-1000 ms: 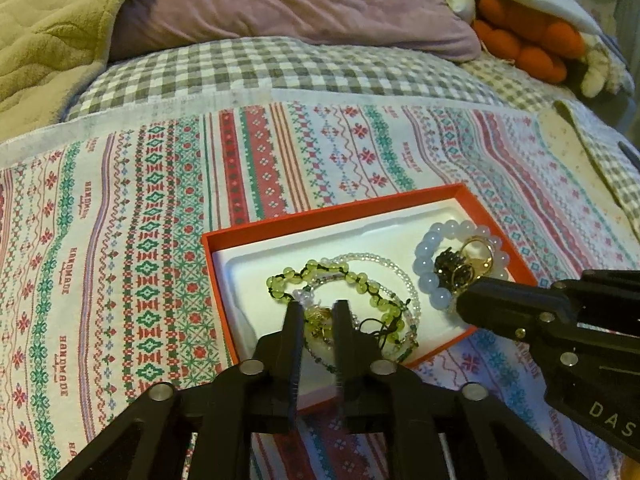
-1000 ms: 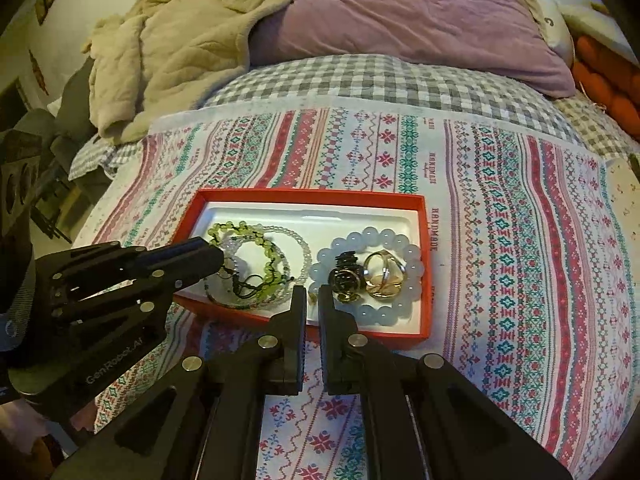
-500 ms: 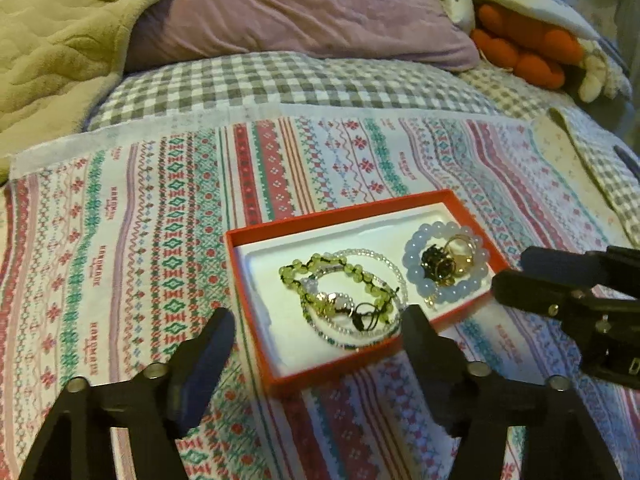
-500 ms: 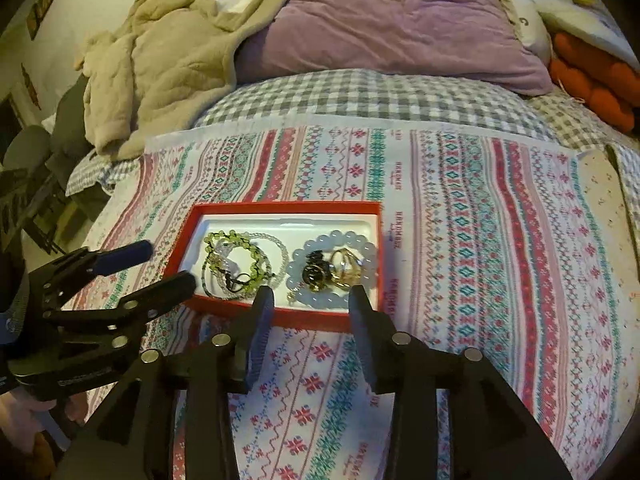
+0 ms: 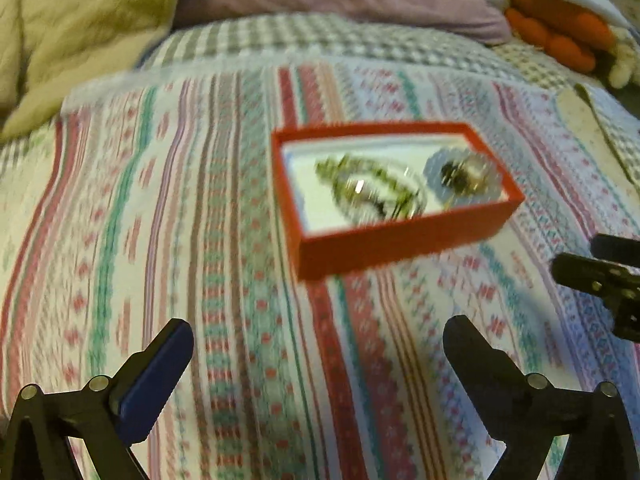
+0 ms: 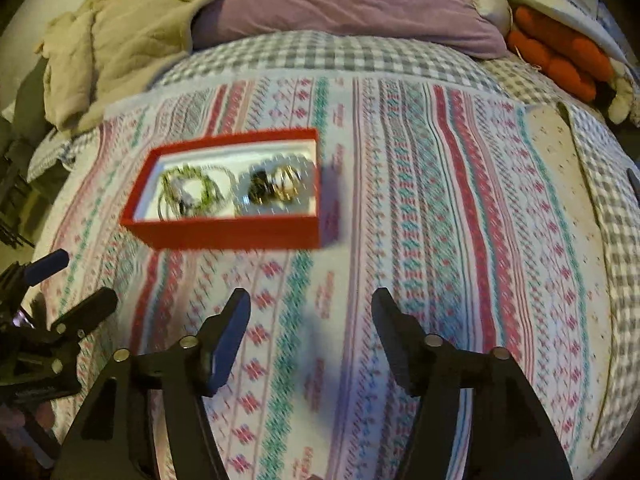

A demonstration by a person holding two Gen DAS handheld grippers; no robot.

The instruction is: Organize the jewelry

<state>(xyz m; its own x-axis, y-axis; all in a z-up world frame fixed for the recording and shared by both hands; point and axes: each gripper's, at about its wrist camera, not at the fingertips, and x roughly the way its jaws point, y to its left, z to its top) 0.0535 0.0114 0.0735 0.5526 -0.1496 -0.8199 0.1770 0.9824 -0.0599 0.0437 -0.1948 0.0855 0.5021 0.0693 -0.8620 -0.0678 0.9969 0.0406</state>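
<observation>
A red jewelry box (image 5: 400, 240) with a white lining sits on the patterned bedspread; it also shows in the right wrist view (image 6: 228, 234). Inside lie green bead bracelets (image 5: 360, 188) on the left and a pale blue bead bracelet with rings (image 5: 460, 176) on the right; both appear in the right wrist view, the green ones (image 6: 188, 192) and the rings (image 6: 276, 186). My left gripper (image 5: 318, 336) is open and empty, well short of the box. My right gripper (image 6: 310, 308) is open and empty, near and right of the box. Both views are blurred.
A purple pillow (image 6: 352, 0), a beige blanket (image 6: 108, 40) and a grey checked sheet (image 6: 320, 52) lie beyond the box. Orange plush items (image 6: 560, 56) sit at the far right. The bed edge drops off at the left (image 6: 24, 200).
Both grippers have opened from shut and pulled back from the box toward me. The jewelry stays in the box.
</observation>
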